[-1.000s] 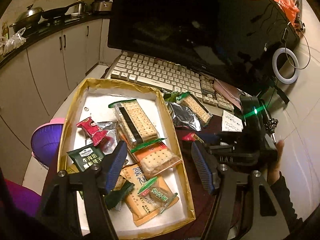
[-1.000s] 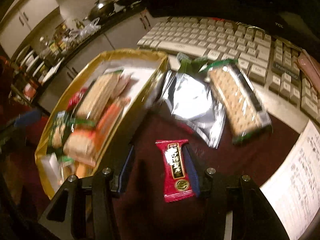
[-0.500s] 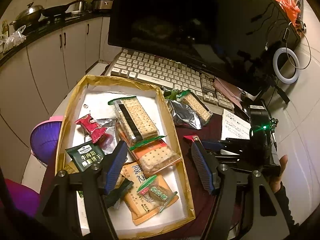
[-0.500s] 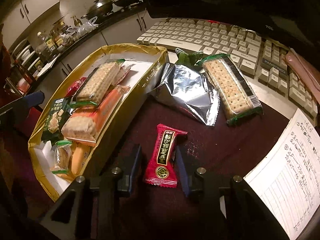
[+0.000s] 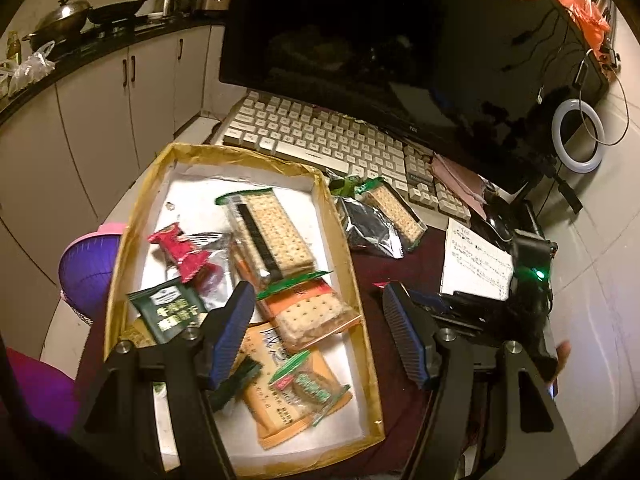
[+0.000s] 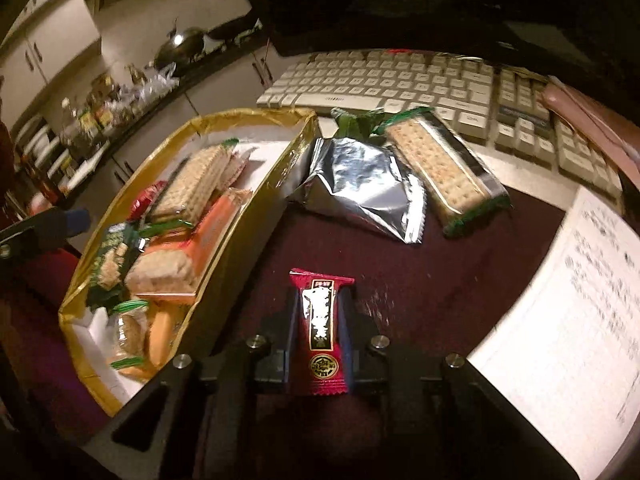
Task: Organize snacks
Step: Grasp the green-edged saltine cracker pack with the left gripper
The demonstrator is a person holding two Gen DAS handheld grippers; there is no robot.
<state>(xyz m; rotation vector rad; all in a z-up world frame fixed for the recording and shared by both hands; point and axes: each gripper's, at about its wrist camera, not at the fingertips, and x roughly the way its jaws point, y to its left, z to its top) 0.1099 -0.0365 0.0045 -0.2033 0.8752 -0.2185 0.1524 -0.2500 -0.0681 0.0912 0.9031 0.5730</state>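
Observation:
A gold-rimmed box holds several snack packets. My left gripper is open and empty, hovering over the box's near right part. My right gripper is shut on a small red snack packet just above the dark red mat, right of the box. A silver foil packet and a green-edged cracker pack lie on the mat beyond it. In the left wrist view the right gripper's body sits right of the box, the red packet mostly hidden.
A white keyboard and dark monitor stand behind the box. A sheet of paper lies at the right. A purple basket sits left of the box, below table level.
My right gripper has closed on the red snack packet and the packet now stands straight between the fingers. My left gripper has stayed open over the box.

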